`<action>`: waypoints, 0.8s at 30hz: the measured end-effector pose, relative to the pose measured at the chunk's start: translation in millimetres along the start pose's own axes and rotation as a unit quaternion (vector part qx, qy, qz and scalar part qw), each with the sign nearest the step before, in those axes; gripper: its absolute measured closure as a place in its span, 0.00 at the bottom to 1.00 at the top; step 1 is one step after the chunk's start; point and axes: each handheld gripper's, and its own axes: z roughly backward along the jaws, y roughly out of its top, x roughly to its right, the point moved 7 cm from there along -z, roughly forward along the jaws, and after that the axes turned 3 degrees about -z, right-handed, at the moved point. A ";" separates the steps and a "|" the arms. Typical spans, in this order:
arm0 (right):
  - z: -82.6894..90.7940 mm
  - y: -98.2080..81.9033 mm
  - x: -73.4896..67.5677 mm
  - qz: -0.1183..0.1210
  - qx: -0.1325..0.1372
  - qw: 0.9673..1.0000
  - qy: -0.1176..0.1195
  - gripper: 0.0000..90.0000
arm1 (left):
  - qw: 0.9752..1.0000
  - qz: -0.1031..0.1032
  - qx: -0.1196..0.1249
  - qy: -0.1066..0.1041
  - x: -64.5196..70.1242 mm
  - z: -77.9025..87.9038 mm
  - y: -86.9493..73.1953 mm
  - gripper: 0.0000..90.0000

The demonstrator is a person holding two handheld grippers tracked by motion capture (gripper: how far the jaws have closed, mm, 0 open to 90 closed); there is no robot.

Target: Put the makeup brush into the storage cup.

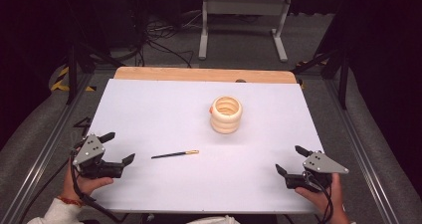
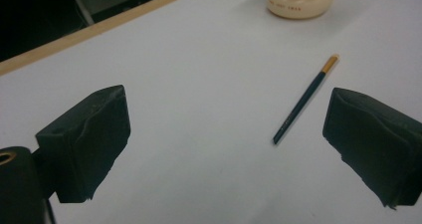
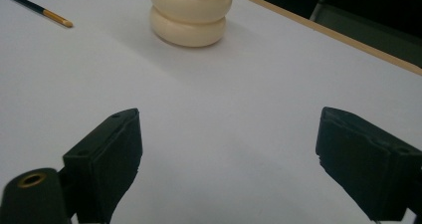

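Here, a white surface (image 1: 164,109) with a strip of bare wood along its far edge carries two things: a cream holder (image 1: 226,114) shaped like stacked rounded rings, standing upright a little past the middle, and a thin dark pencil (image 1: 174,155) with a yellow-orange tip, lying flat nearer the person and left of the holder, well apart from it. In the high view the left claw (image 1: 119,147) sits near the front left corner of the surface, held in the person's left hand (image 1: 82,184), its jaws spread wide and holding nothing — the pencil lies just to its right, not touching it. The right claw (image 1: 291,160) is held over the front right corner in the right hand (image 1: 323,196), jaws likewise wide apart and empty. A grey three-cornered plate tops each claw, and a cable trails back from each toward the person. In the left gripper view the two black jaws frame bare white surface; the pencil (image 2: 304,100) lies between them but closer to the right-hand jaw, its coloured tip pointing away toward the holder's base (image 2: 300,5) at the top edge. In the right gripper view the open jaws again frame bare surface, with the holder (image 3: 191,15) ahead and the pencil's tip (image 3: 57,17) at the upper left. Beyond the surface — on the grey floor — stand white table legs (image 1: 244,20) and some loose cables.
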 end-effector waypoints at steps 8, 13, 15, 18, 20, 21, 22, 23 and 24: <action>-2.3 -0.4 -0.3 0.004 -0.004 1.000 -0.001 0.13 | 0.999 -0.023 -0.026 -0.025 9.6 -6.4 -4.4 0.07; -3.6 -1.9 -0.6 0.001 -0.012 1.000 -0.001 0.13 | 0.998 -0.030 -0.050 -0.039 9.1 -9.2 -3.2 0.08; -4.6 -2.0 -1.6 0.001 -0.013 1.000 0.003 0.13 | 0.996 -0.048 -0.066 -0.048 9.2 -12.8 2.8 0.10; -5.9 -3.4 -2.6 0.004 -0.017 1.000 0.005 0.13 | 0.994 -0.057 -0.076 -0.054 9.7 -17.2 7.3 0.10; -6.6 -4.5 -3.4 0.004 -0.022 1.000 0.006 0.13 | 0.993 -0.061 -0.084 -0.058 10.8 -22.0 10.1 0.10; -7.2 -4.9 -3.6 0.003 -0.023 1.000 0.008 0.13 | 0.991 -0.071 -0.092 -0.063 11.5 -28.0 13.0 0.10; -7.2 -4.9 -3.6 0.003 -0.023 1.000 0.008 0.13 | 0.991 -0.071 -0.092 -0.063 11.5 -28.0 13.0 0.11; -7.5 -5.2 -3.7 0.003 -0.024 1.000 0.009 0.13 | 0.990 -0.073 -0.098 -0.066 12.6 -32.0 14.5 0.11; -7.8 -5.6 -3.7 0.004 -0.025 1.000 0.010 0.13 | 0.989 -0.076 -0.103 -0.071 14.2 -35.4 15.5 0.11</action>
